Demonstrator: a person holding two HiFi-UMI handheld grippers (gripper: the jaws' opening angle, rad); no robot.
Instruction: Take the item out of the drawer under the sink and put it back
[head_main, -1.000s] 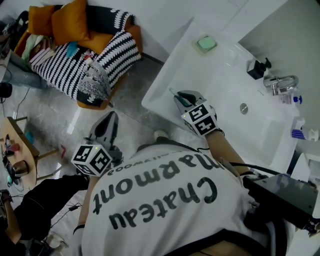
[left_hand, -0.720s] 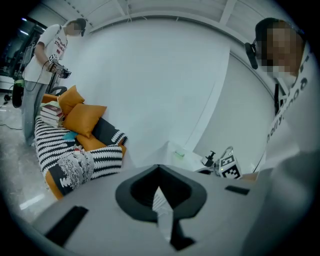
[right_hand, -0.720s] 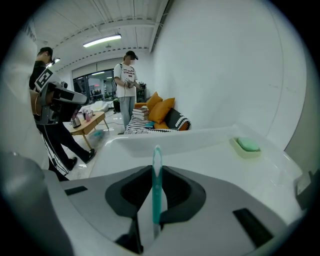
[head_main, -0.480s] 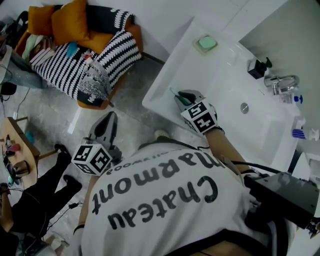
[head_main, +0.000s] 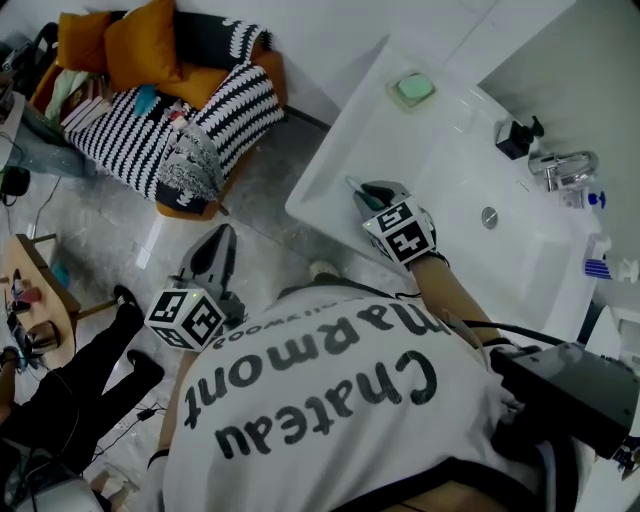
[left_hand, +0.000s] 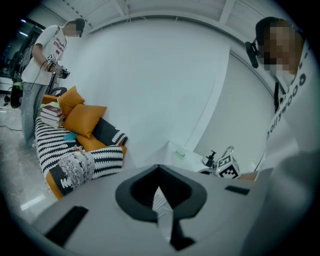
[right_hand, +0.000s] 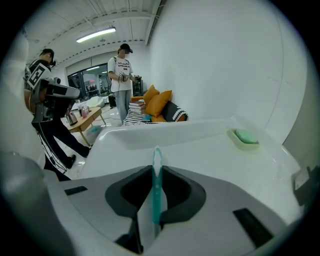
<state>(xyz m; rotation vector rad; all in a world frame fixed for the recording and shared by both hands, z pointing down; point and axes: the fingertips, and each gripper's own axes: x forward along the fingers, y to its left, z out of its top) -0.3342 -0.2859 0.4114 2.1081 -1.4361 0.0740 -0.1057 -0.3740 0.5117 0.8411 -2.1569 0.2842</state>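
My right gripper (head_main: 362, 196) hovers over the near left edge of the white sink counter (head_main: 345, 150), shut on a slim teal toothbrush-like item (head_main: 352, 184). In the right gripper view the teal item (right_hand: 157, 182) stands upright between the fingers and points out past their tips over the counter (right_hand: 200, 145). My left gripper (head_main: 217, 250) hangs lower over the floor, left of the sink; in the left gripper view (left_hand: 161, 200) it is shut with nothing in it. The drawer under the sink is hidden from every view.
A green soap in a dish (head_main: 412, 88) lies at the counter's far corner. The faucet (head_main: 556, 165) and a black dispenser (head_main: 516, 136) stand at the basin's right. A striped sofa with orange cushions (head_main: 170, 95) is at left; a person in black trousers (head_main: 70, 395) stands lower left.
My right gripper with the teal item has shifted very slightly right. The person in black trousers at lower left has moved their legs. My left gripper has stayed put.
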